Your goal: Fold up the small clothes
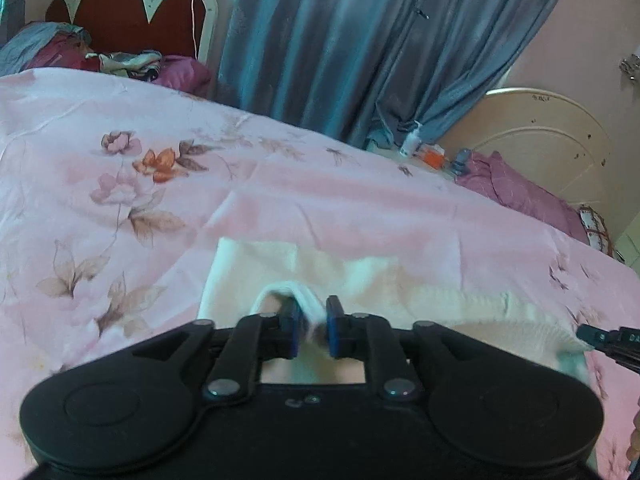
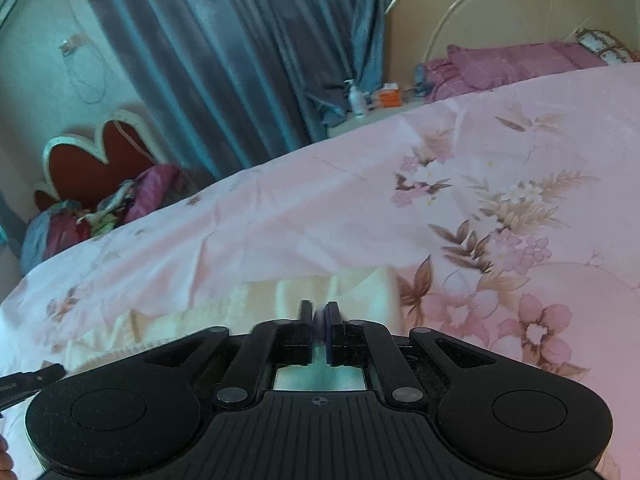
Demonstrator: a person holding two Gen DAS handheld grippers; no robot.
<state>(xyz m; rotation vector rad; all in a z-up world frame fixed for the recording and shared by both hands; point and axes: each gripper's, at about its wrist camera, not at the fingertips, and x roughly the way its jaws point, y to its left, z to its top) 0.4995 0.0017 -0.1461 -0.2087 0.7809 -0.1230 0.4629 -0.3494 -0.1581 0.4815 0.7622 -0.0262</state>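
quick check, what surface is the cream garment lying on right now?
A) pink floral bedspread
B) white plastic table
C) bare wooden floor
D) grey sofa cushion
A: the cream garment lies spread on the pink floral bedspread, with both the left gripper and the right gripper at its near edge.

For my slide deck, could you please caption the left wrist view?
Left gripper slightly open around a white garment's edge on a pink floral bedspread.
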